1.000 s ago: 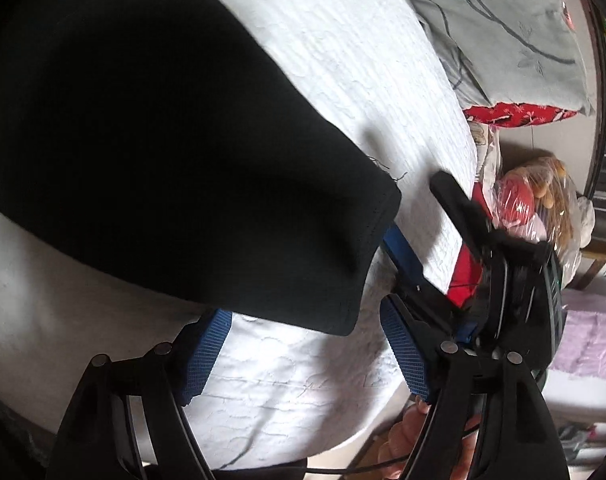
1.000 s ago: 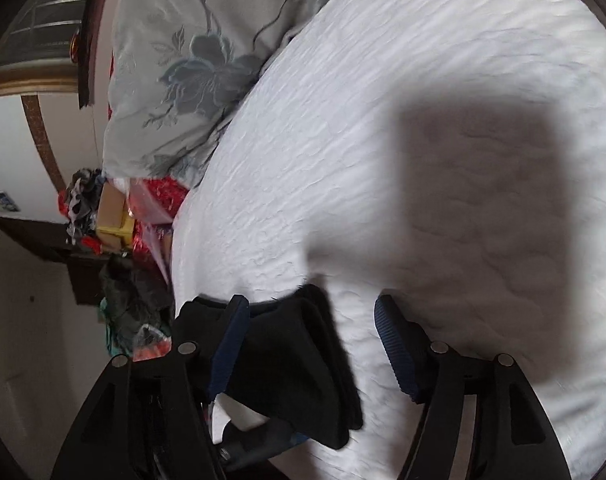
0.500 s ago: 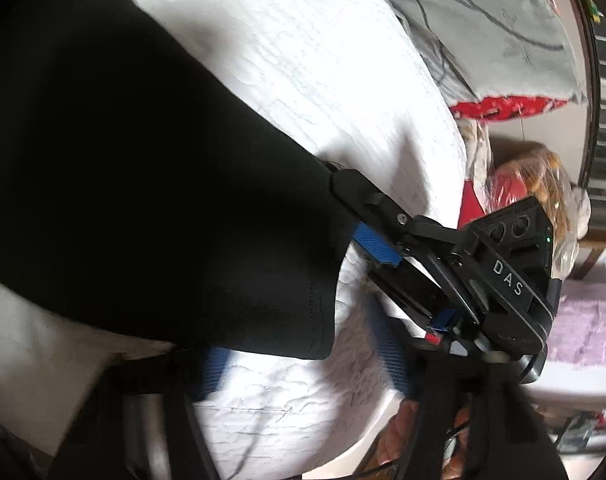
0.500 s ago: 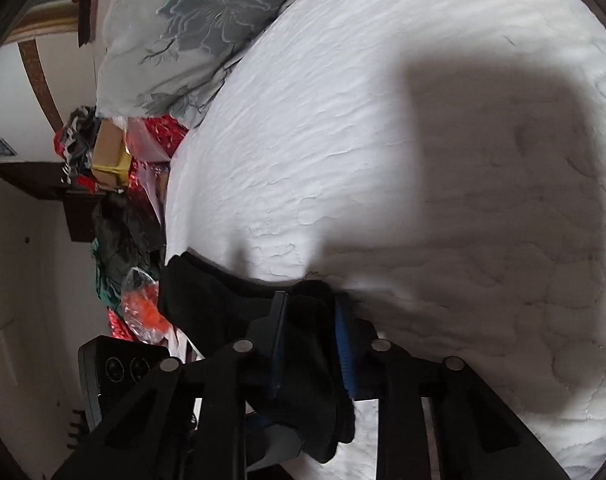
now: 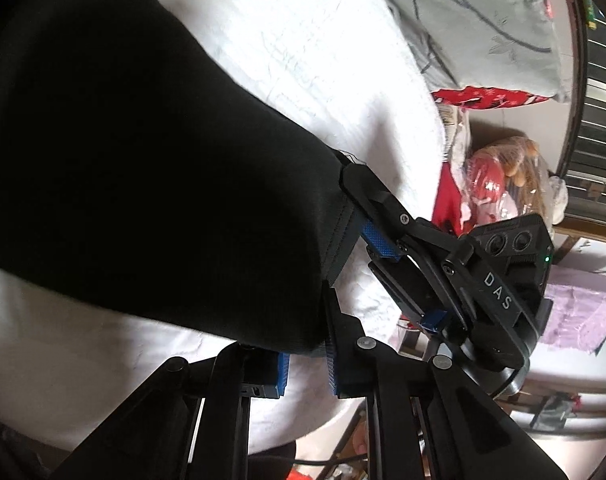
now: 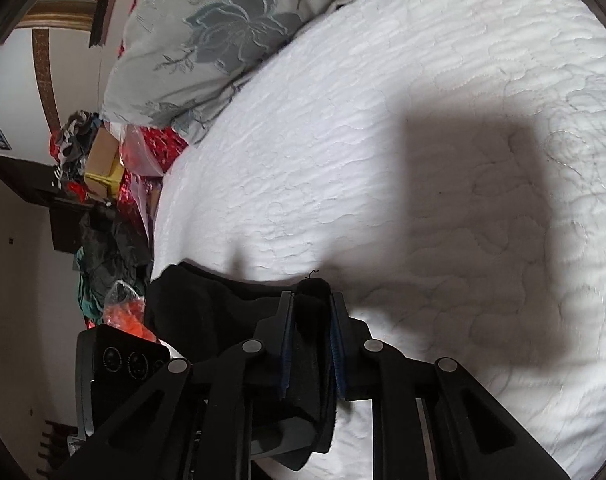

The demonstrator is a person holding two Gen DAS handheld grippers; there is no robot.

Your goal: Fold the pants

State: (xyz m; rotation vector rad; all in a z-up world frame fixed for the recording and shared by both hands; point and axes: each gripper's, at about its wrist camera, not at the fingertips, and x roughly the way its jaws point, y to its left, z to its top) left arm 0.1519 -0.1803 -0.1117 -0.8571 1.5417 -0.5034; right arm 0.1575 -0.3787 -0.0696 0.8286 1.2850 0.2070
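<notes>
The black pants (image 5: 143,160) lie across the white quilted bed (image 5: 303,40), one leg end pointing toward me. My left gripper (image 5: 307,344) is shut on the near corner of the leg hem. My right gripper (image 5: 359,216) shows in the left wrist view, clamped on the hem's far corner. In the right wrist view the right gripper (image 6: 310,320) is shut on a bunch of the black pants (image 6: 207,304). The left gripper's body (image 6: 123,364) shows at lower left there.
A grey floral pillow (image 6: 207,40) lies at the head of the bed (image 6: 383,160). Beside the bed are red cloth and plastic bags (image 5: 499,184), a cardboard box (image 6: 103,152) and dark clothes (image 6: 107,252). The bed edge runs close to both grippers.
Both grippers have closed from open onto the pant leg hem. The right gripper moved in to the hem's far corner; the left closed on the near corner.
</notes>
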